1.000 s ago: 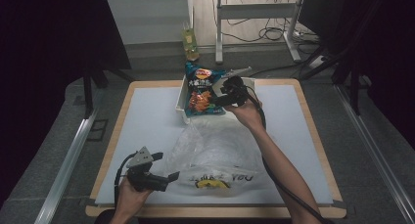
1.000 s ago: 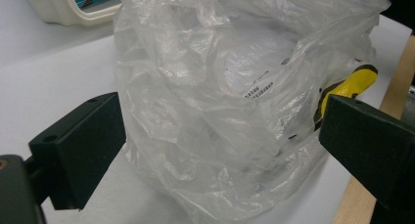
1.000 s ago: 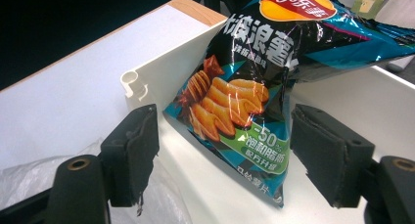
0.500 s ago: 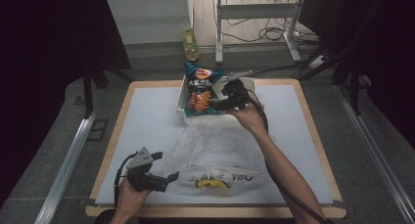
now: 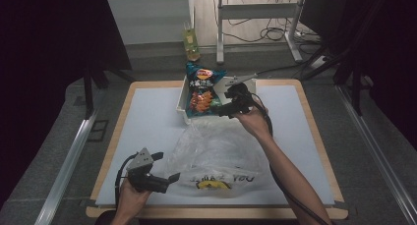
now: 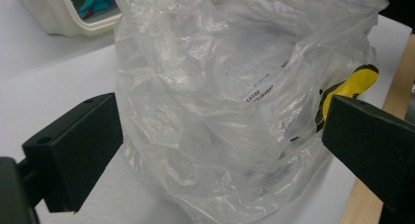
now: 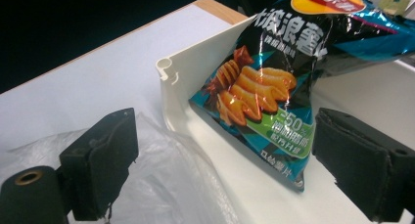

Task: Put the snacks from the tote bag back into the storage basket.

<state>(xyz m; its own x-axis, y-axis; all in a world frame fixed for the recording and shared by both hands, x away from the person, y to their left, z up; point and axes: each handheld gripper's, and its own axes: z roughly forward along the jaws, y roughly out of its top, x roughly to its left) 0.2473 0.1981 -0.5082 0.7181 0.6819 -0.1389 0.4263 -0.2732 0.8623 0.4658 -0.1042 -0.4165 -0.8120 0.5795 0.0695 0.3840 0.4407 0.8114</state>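
High view: a white-topped table [image 5: 147,136] carries a cream bin [image 5: 183,103] at its far middle, with a bag of chips [image 5: 200,90] standing in it and rising above its rim. A crumpled clear plastic bag [image 5: 216,154] lies on the near half of the table, just in front of the bin. The right gripper [image 5: 219,108] sits at the bin's near right edge, close beside the chip bag; the right forearm reaches diagonally across the plastic bag. The left gripper [image 5: 172,178] rests at the plastic bag's near left edge, held low in the left hand [image 5: 130,200] by the table's front edge.

Right gripper view: the right gripper [image 7: 222,170] stands with jaws wide, having just been opening. The chip bag [image 7: 274,97] leans on the bin's wall [image 7: 195,82] ahead of the jaws, its lower corner between them but untouched by the pads.

Left gripper view: the left gripper [image 6: 220,150] has its jaws spread wide on either side of the plastic bag [image 6: 220,101], whose bulk lies between them; neither pad clearly presses on it. Yellow print [image 6: 350,84] shows on the film.
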